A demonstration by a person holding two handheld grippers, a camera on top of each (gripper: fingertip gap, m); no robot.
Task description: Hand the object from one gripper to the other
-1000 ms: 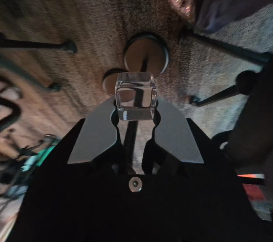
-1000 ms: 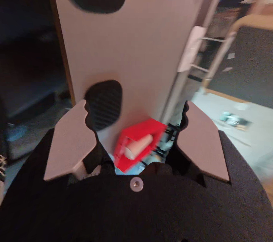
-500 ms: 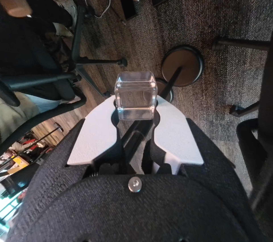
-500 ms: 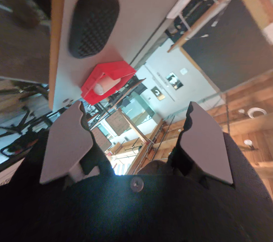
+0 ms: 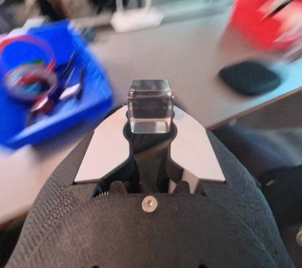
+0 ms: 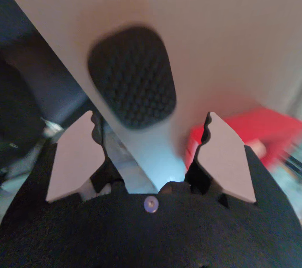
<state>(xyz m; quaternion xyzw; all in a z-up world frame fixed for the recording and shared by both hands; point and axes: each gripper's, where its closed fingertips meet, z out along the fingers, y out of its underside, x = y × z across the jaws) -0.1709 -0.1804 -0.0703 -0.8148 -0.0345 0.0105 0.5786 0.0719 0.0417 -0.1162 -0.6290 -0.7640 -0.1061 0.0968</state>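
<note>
Left gripper (image 5: 150, 112): both pale fingers are clamped on the clear cube (image 5: 150, 108), one on each side face. The cube sits at the fingertips in the centre of the left wrist view, its top face tilted slightly toward the camera. Beyond it lies a grey table (image 5: 163, 50), heavily blurred. A blue bin (image 5: 91, 70) occupies the left of the frame and holds rolls of tape and small tools, too blurred to identify further. A red box (image 5: 255, 21) sits at the upper right, and a black oval pad (image 5: 248, 78) rests on the table at the right, below the red box.

Right gripper (image 6: 150, 122): the two fingers stand wide apart with nothing between them. In the right wrist view, a black textured pad (image 6: 132, 78) lies on the pale table surface (image 6: 196, 23) just above the gap between the fingers. A red box (image 6: 264, 130) shows at the right edge, partly behind the right-hand finger (image 6: 223, 155). The left of the frame is dark and indistinct.
</note>
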